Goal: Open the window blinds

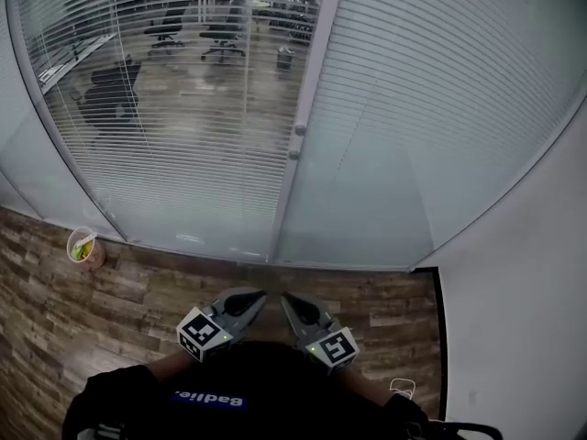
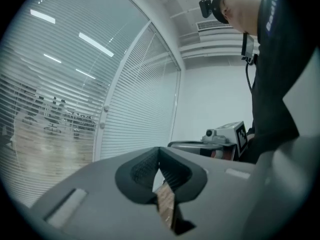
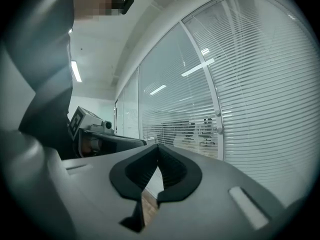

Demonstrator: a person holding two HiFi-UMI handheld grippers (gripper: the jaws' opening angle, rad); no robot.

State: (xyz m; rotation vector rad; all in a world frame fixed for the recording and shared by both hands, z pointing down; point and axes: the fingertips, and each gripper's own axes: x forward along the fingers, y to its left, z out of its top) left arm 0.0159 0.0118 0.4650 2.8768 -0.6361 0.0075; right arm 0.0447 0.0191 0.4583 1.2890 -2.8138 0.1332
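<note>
Both tools are clenched on nothing: the left gripper and the right gripper are held level just in front of the person's body, tips together, well apart from the window. Beyond them are the wooden floor and a cup by the glass. Of the blinds, the left blind has its slats turned flat, so office chairs show through, while the right blind is shut and opaque. Two knobs sit on the frame post between them. I judge this fits either a pause with the right pane still to do, or a finish if only the left counted. Any further opening calls for pinching a knob; which one serves which pane I cannot tell.
</note>
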